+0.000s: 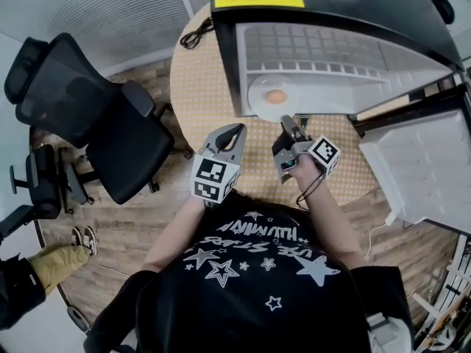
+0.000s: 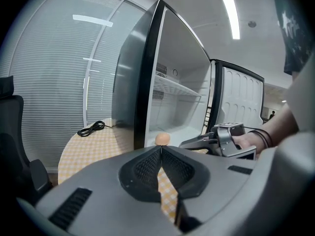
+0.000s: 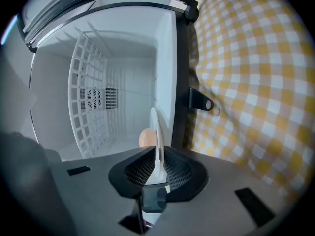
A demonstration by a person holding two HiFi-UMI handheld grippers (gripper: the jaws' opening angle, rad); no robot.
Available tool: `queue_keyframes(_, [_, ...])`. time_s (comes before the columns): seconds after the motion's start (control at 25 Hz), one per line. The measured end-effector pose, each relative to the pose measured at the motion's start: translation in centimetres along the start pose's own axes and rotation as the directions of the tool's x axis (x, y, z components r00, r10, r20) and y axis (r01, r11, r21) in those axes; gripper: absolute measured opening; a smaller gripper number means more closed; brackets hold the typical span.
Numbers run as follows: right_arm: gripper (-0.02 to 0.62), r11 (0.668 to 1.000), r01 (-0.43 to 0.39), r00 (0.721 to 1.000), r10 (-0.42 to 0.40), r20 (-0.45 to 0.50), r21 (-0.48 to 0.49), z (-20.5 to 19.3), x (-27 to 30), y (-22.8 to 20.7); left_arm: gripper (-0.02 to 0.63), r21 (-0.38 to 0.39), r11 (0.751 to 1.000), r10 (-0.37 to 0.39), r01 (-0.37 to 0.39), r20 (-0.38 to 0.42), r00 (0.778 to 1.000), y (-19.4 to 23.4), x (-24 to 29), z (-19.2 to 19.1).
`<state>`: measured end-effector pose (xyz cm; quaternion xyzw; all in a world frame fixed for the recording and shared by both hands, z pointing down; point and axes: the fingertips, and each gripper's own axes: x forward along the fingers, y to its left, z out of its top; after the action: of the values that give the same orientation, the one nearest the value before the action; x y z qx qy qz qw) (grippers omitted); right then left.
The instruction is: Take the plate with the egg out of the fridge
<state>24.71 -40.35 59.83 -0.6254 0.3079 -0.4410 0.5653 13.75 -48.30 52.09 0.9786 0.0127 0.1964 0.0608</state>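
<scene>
Right gripper (image 3: pixel 158 157) jaws clamping plate (image 3: pixel 154 124) by its near rim; egg (image 3: pixel 145 137) sitting at 11 o'clock beyond, inside fridge (image 3: pixel 123 58). Left gripper (image 2: pixel 160 150) hovering farther off, jaws closed, empty.

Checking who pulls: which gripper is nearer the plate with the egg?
Right. The right gripper is clamped on the plate rim; the left gripper hangs shut over the table, short of it.

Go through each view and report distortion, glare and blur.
Head view: fisheye bows the black mini fridge, light even, sharp. Left gripper view: the ceiling strip light blows out, corners go dark. Right gripper view: the thin white plate shows edge-on in the right tool, and the yellow checked tablecloth smears toward the rim.
</scene>
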Motion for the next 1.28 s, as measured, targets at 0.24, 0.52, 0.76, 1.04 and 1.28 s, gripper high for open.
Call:
queue_keyframes(0.24, [0.102,0.998,-0.051,0.998,0.051,-0.03,-0.031,-0.2,1.5,1.0,0.009,0.012,1.0,-0.003,0.003,0.001,1.0,-0.1,-0.1,0.1])
queue_keyframes(0.52, [0.038,1.0,-0.028,0.999,0.028,-0.016,-0.013,-0.1,1.6,0.4,0.009,-0.006,0.999,0.037,-0.037,-0.005,0.999,1.3,-0.9,-0.3])
queue_keyframes(0.76, [0.037,0.997,-0.073,0.997,0.073,0.011,0.039,0.7,0.8,1.5,0.009,-0.007,0.999,0.046,-0.046,-0.005,0.999,0.8,-1.0,-0.4])
queue_keyframes(1.04, [0.038,0.992,-0.121,0.992,0.122,-0.041,0.027,1.4,-1.6,3.1,0.009,-0.001,0.996,0.094,-0.094,0.01,0.996,-1.1,-0.8,0.0])
queue_keyframes(1.28, [0.038,0.991,-0.134,0.984,0.132,-0.121,-0.002,2.4,-4.0,3.4,0.009,-0.035,0.985,0.172,-0.172,0.015,0.985,-2.8,-1.4,-0.2])
